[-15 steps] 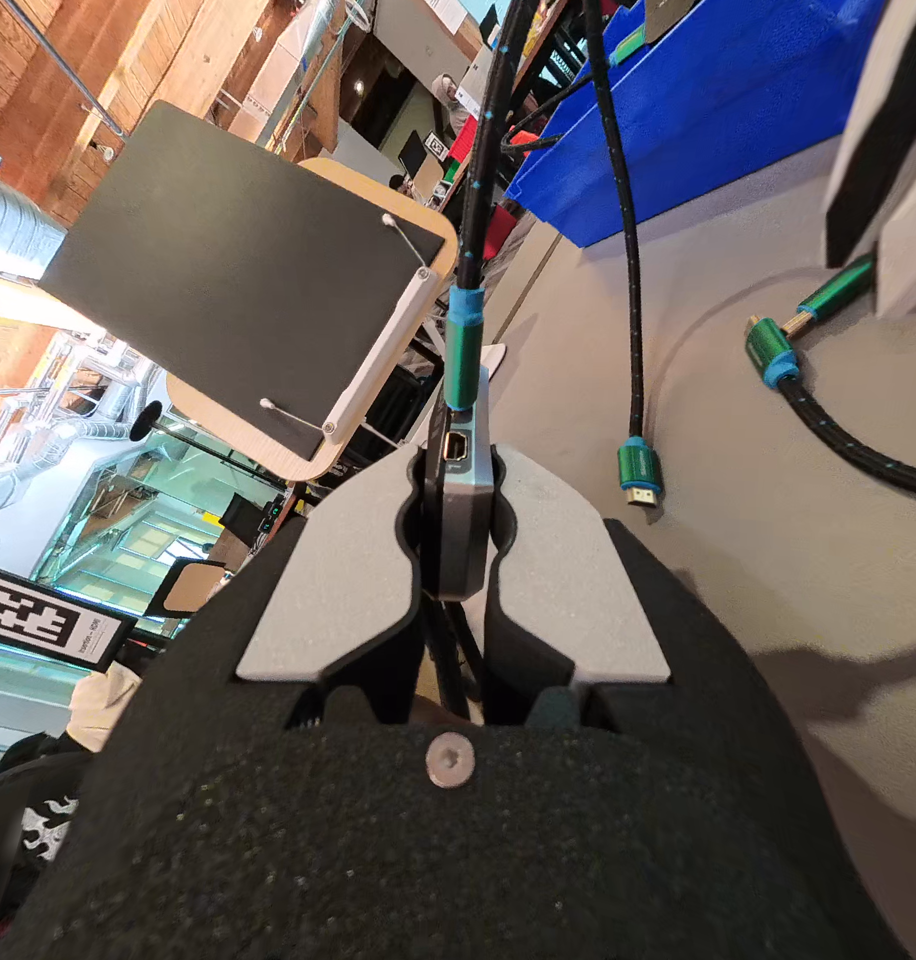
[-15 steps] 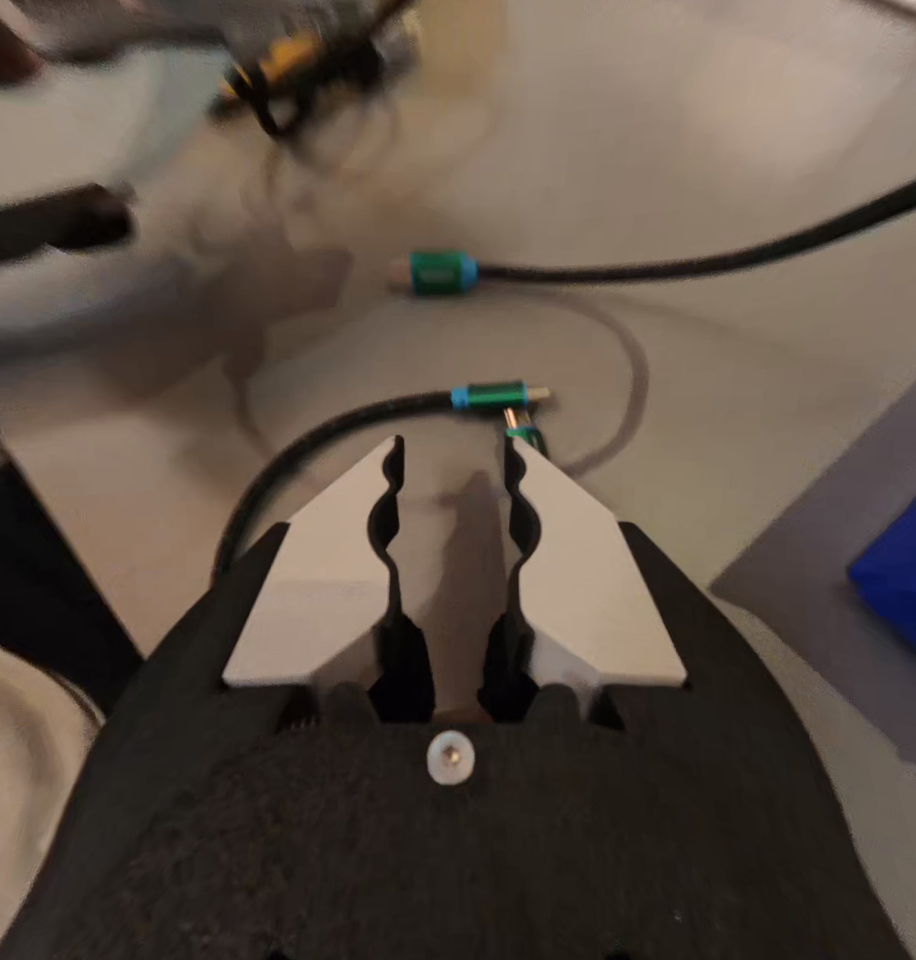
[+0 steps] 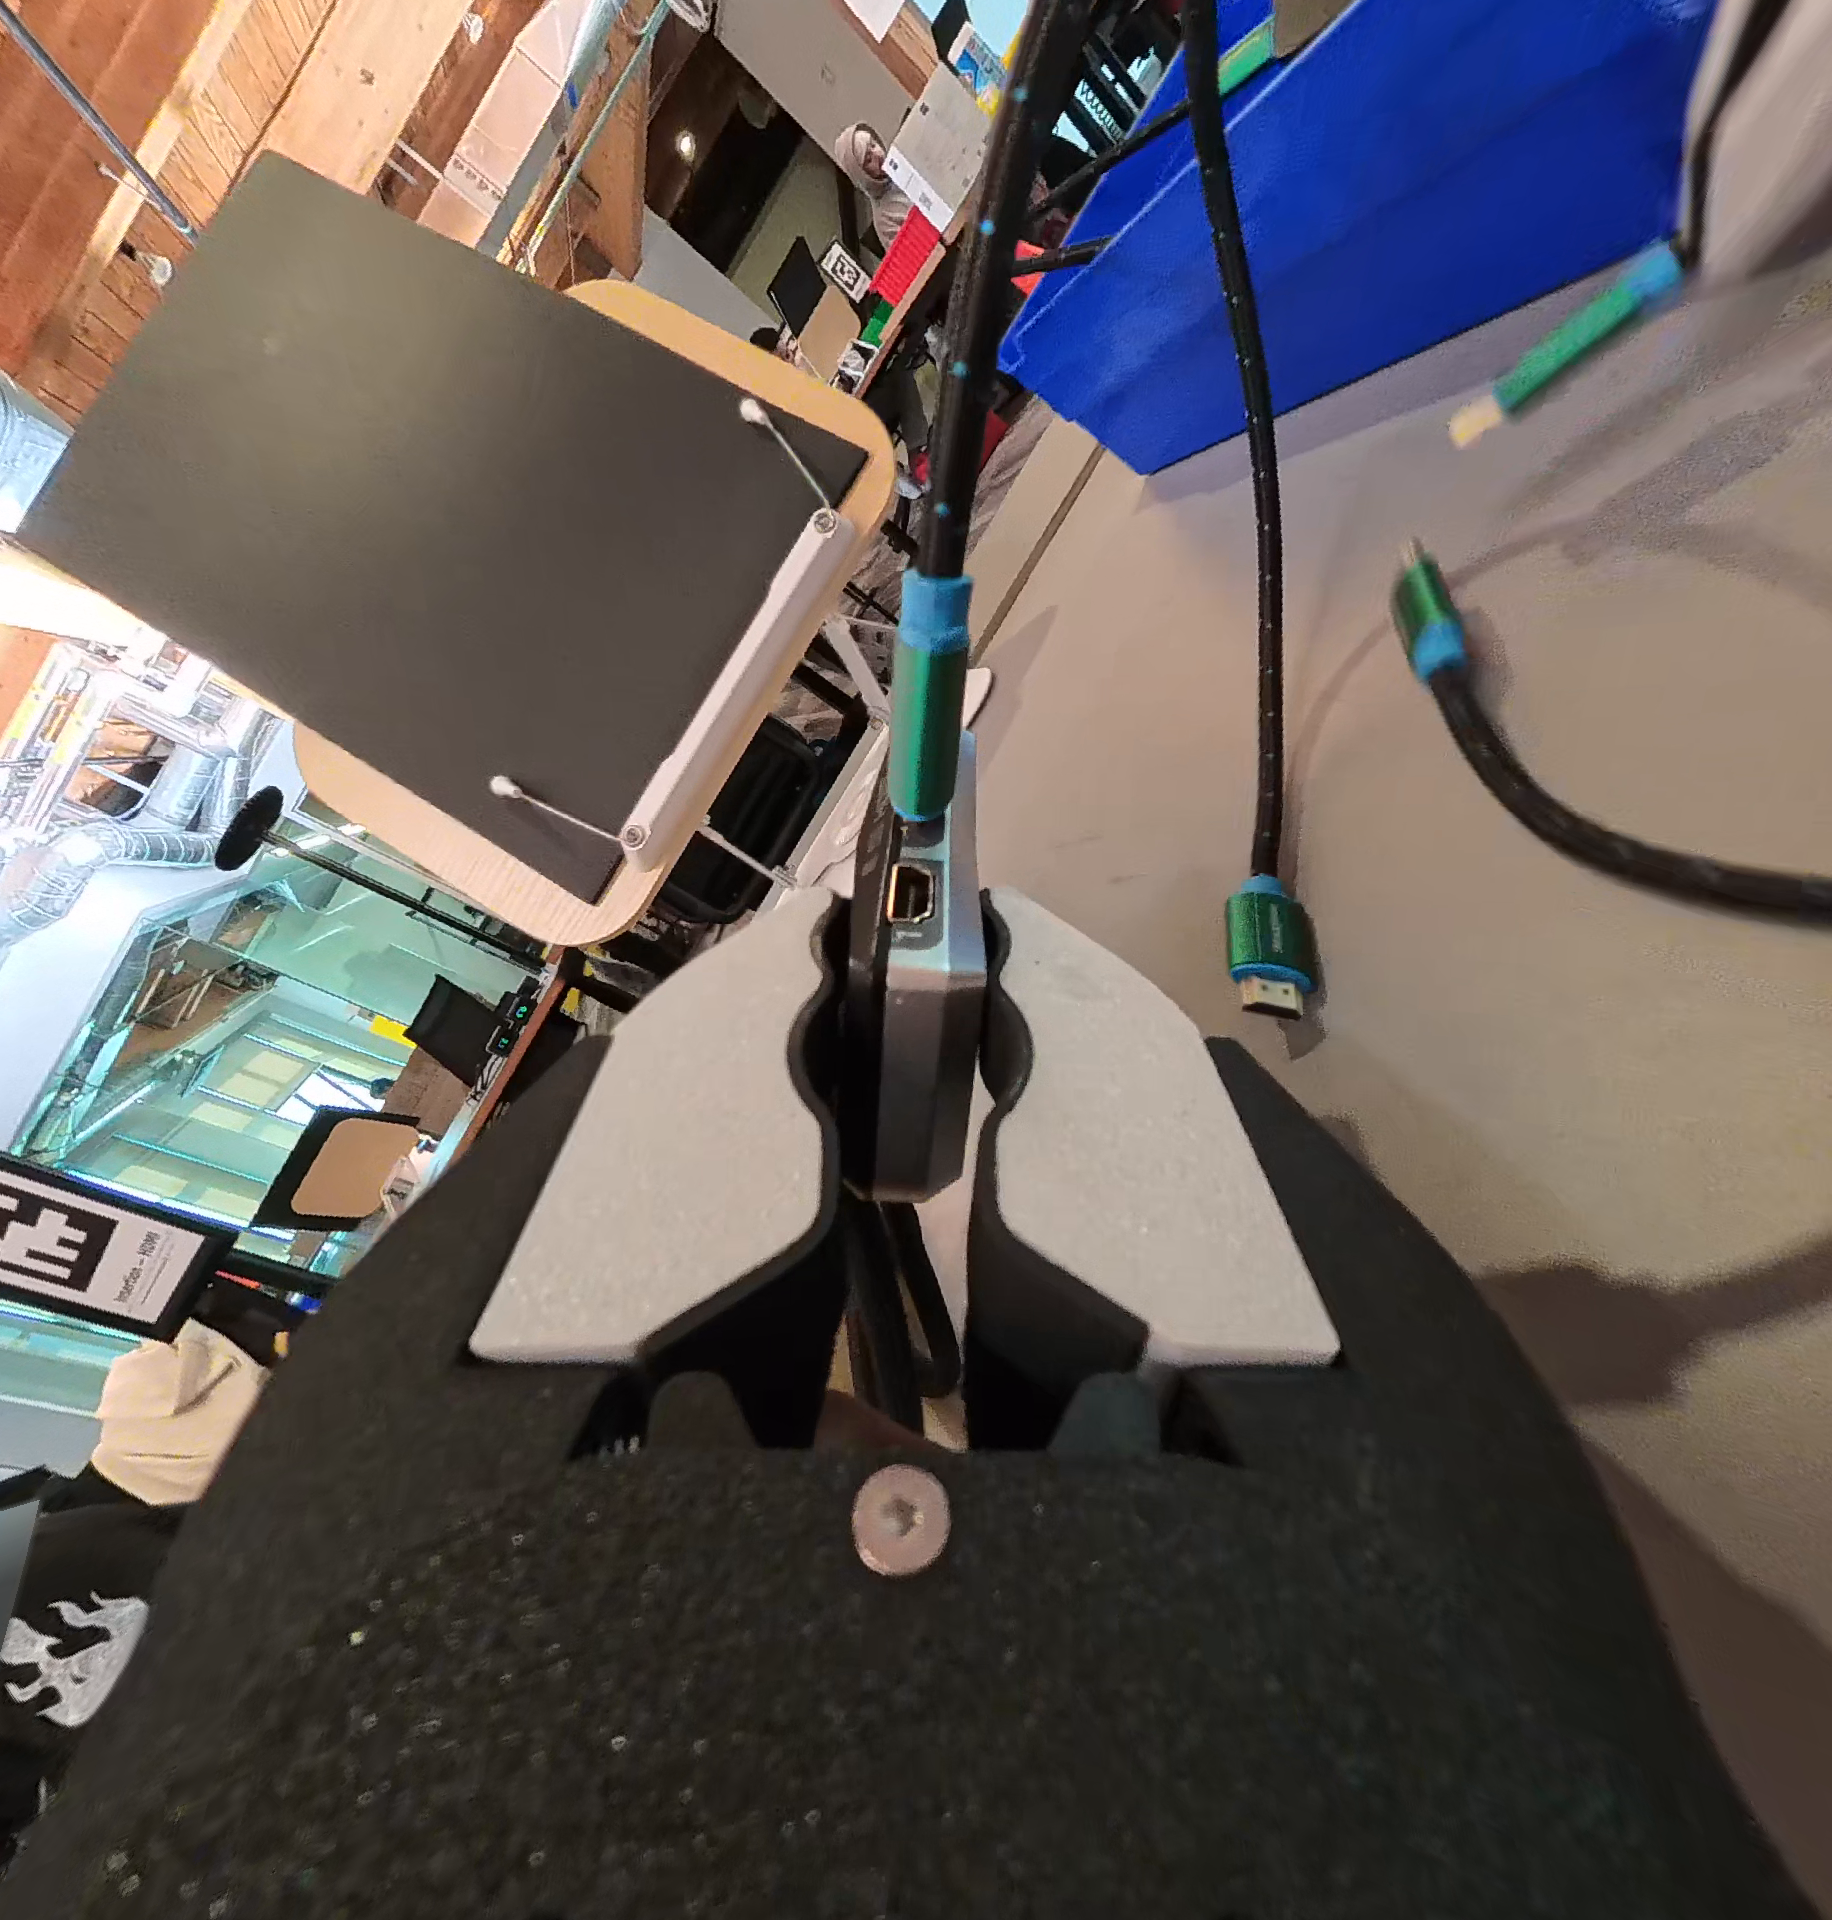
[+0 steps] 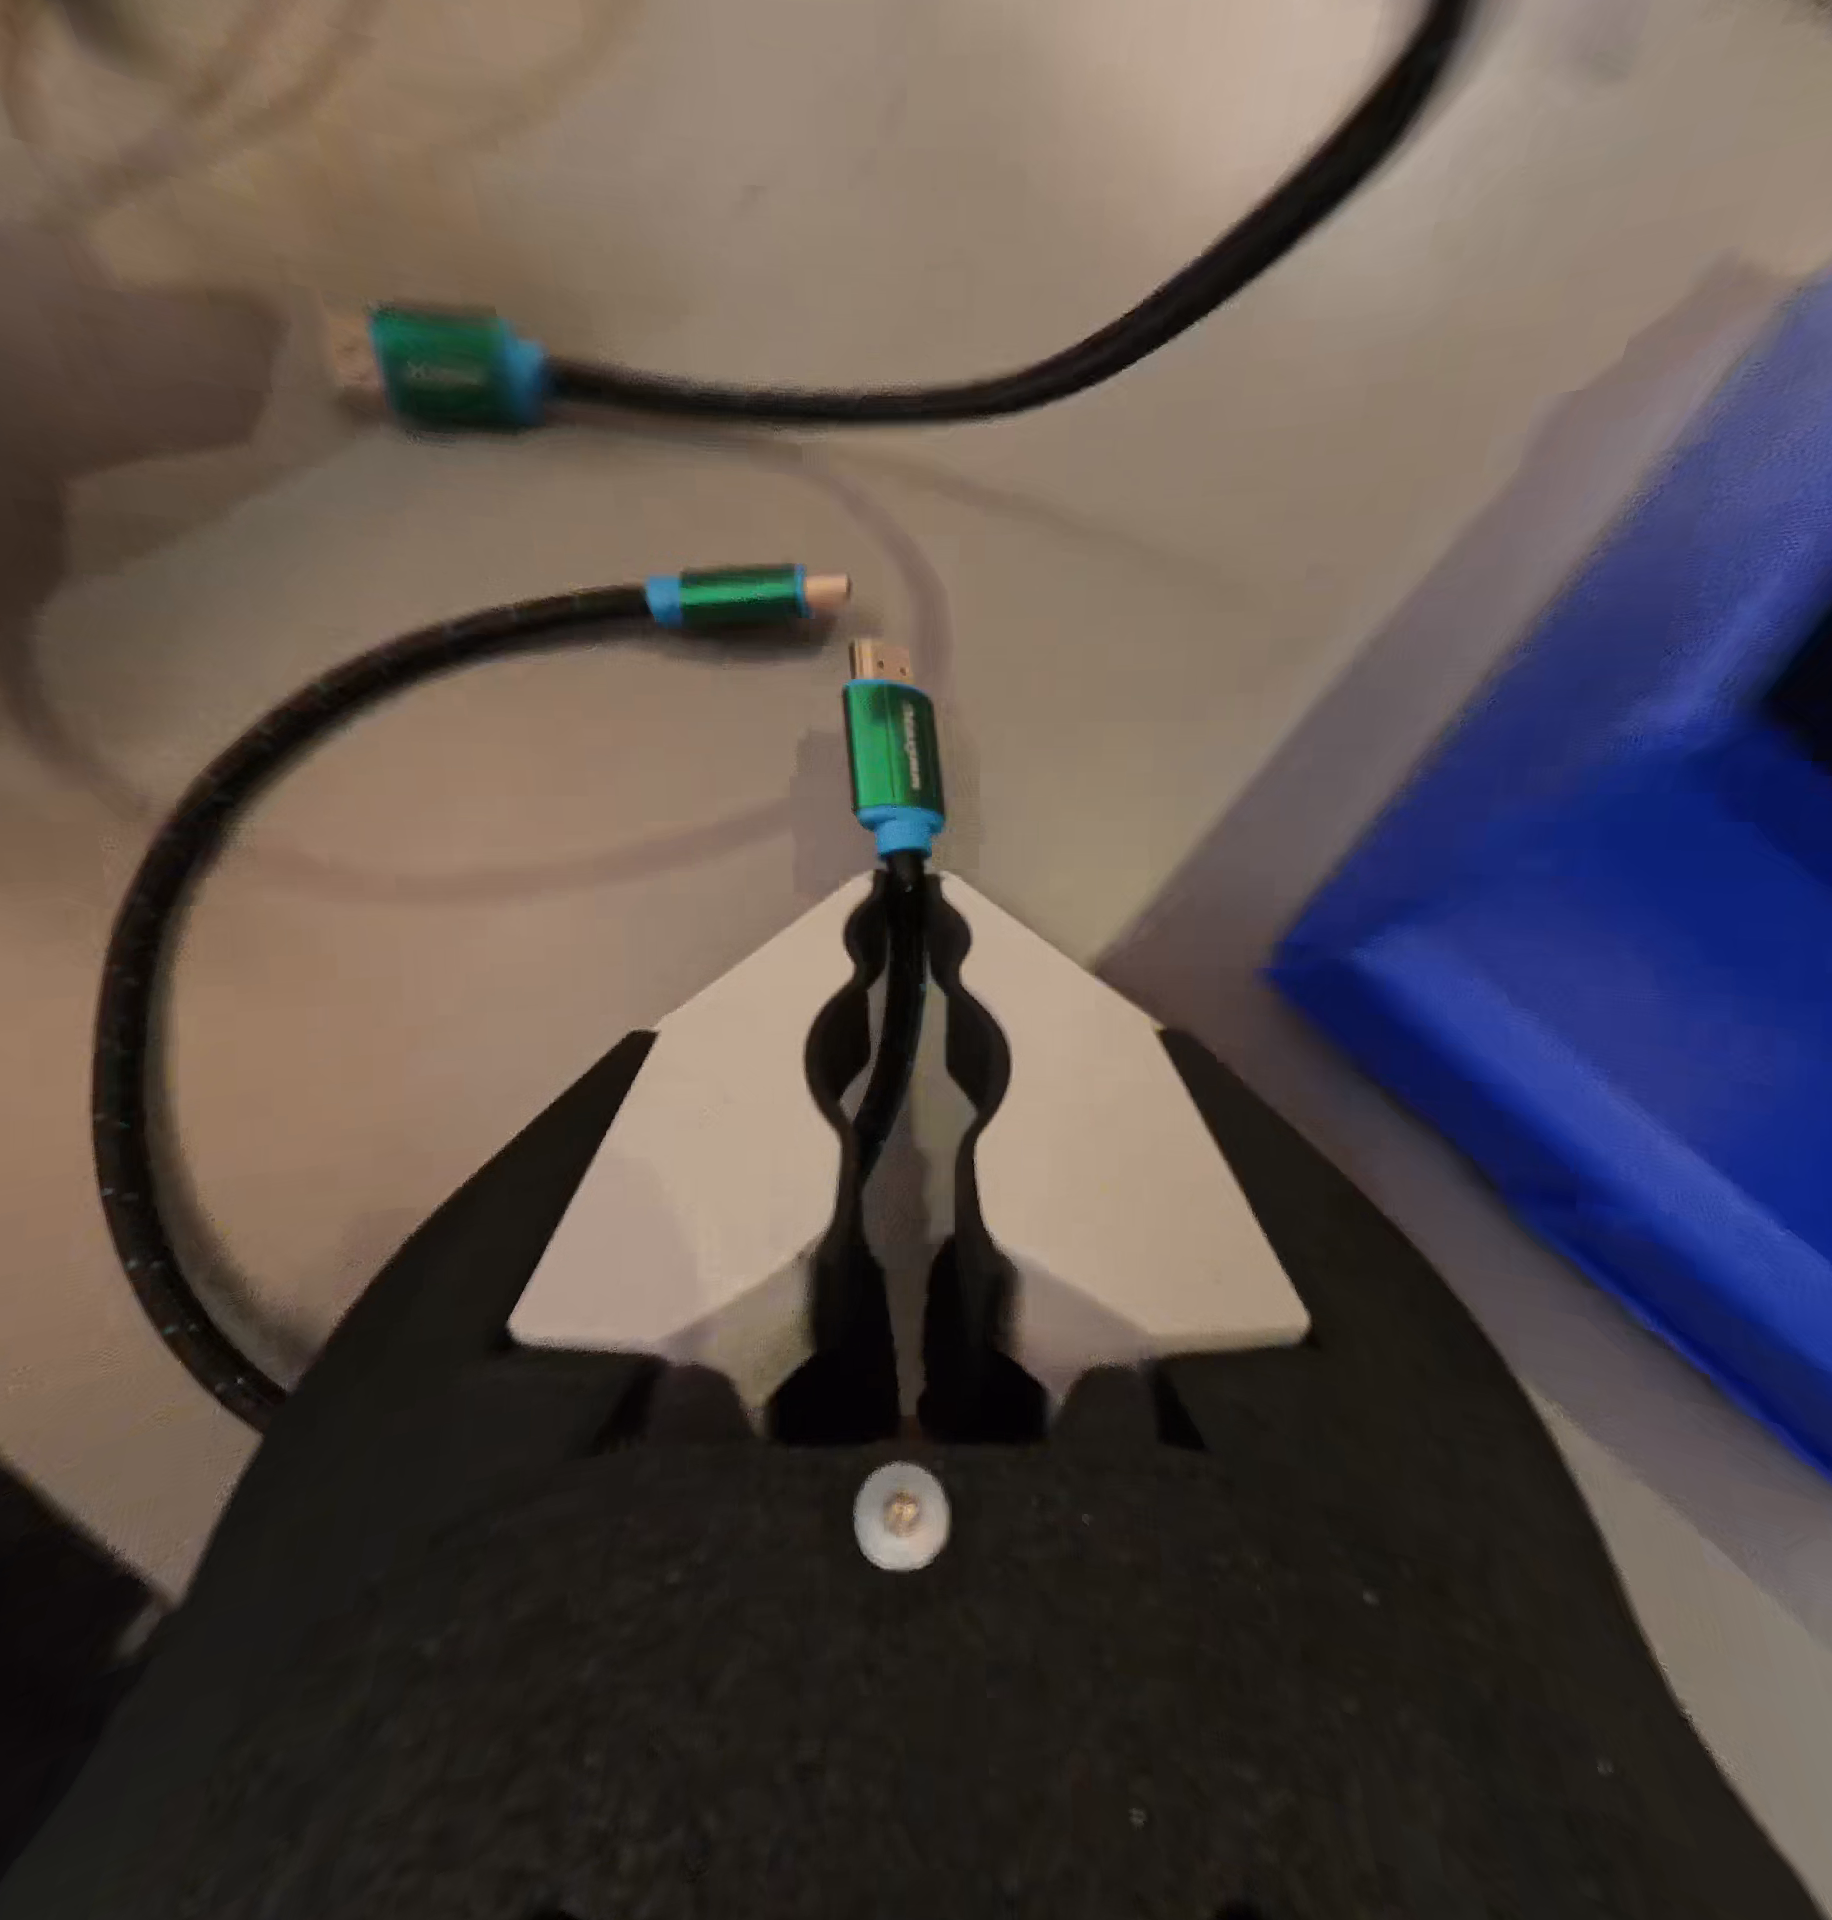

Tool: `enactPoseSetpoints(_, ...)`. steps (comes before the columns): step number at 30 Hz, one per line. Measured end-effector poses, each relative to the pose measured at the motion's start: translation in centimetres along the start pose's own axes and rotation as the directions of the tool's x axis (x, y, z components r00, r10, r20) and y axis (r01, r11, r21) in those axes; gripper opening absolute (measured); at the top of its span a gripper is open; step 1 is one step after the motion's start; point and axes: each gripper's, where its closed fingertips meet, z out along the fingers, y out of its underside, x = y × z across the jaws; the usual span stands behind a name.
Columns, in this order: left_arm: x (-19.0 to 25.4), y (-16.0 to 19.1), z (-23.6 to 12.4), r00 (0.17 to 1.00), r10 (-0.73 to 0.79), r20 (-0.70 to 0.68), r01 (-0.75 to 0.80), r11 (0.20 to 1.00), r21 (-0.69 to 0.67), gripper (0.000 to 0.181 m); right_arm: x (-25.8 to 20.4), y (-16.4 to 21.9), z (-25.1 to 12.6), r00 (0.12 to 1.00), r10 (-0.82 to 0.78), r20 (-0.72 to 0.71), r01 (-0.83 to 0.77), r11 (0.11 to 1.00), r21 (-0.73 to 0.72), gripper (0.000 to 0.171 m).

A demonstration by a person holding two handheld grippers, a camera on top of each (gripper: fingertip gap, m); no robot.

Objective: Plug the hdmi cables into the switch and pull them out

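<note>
— Well, where is the switch (image 3: 917, 1049)?

— Clamped edge-on between the fingers of the left gripper (image 3: 912, 935), its long axis running forward along them and lifted clear of the table (image 3: 1618, 1091). One cable's green plug (image 3: 927, 717) is seated in the far port, in line with the switch, and its black cord rises away from the camera. The nearer port (image 3: 910, 896) faces the camera, open.

— And the right gripper (image 4: 904, 883)?

— Pinched shut on the black cord of a second cable just behind its plug (image 4: 894, 753). That plug sticks straight out past the fingertips, metal tip forward, held above the table. (It shows in the left view too, blurred, near the top right.)

— Other cables?

— Two more plugs lie on the table. The near plug (image 4: 748, 597) lies crosswise just ahead of the held one, tip pointing right, the two tips near each other but apart; its cord curls back to the left. The far plug (image 4: 444, 366) lies beyond it, tip pointing left, cord sweeping off to the upper right.

— Any containers?

— A blue bin (image 4: 1618, 935) sits on the table to the right of the right gripper. What it holds I cannot tell; the inside is dark and blurred. From the left view the bin stands at the far edge with a cable running past its front.
</note>
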Motion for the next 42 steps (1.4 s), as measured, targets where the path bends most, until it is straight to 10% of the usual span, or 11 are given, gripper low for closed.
enactPoseSetpoints(1, -0.2, 0.1, 0.0, 1.0, -0.006, 0.003, 0.006, 1.0, -0.001, 0.022, 1.4, -1.2, -1.2, 0.996, -0.003, -0.084, 0.007, 0.999, 0.046, 0.006)
enactPoseSetpoints(7, -1.5, 0.5, 0.1, 0.994, -0.103, 0.03, 0.103, 0.995, -0.006, 0.022, -0.8, -10.2, -10.9, 0.782, -0.394, -0.483, 0.539, 0.816, 0.207, 0.006)
enactPoseSetpoints(12, -2.2, 0.7, 0.1, 0.986, -0.162, 0.03, 0.163, 0.987, -0.008, 0.022, -10.3, -7.9, -7.0, 0.712, -0.664, -0.228, 0.7, 0.698, 0.155, 0.006)
enactPoseSetpoints(19, -1.7, 0.7, -0.1, 0.991, -0.136, 0.009, 0.136, 0.991, -0.014, 0.022, -16.5, -0.9, 0.4, 0.832, -0.524, 0.18, 0.533, 0.846, 0.0, 0.008)
enactPoseSetpoints(27, -1.6, 1.2, -0.1, 0.991, -0.133, -0.002, 0.133, 0.991, -0.021, 0.022, -19.6, -1.6, -0.6, 0.831, -0.233, 0.506, 0.237, 0.97, 0.057, 0.022)
enactPoseSetpoints(42, -1.2, 1.0, -0.3, 0.991, -0.126, -0.052, 0.127, 0.992, 0.017, 0.022, -19.4, -0.3, 0.1, 0.934, 0.059, 0.353, -0.087, 0.994, 0.064, 0.026)
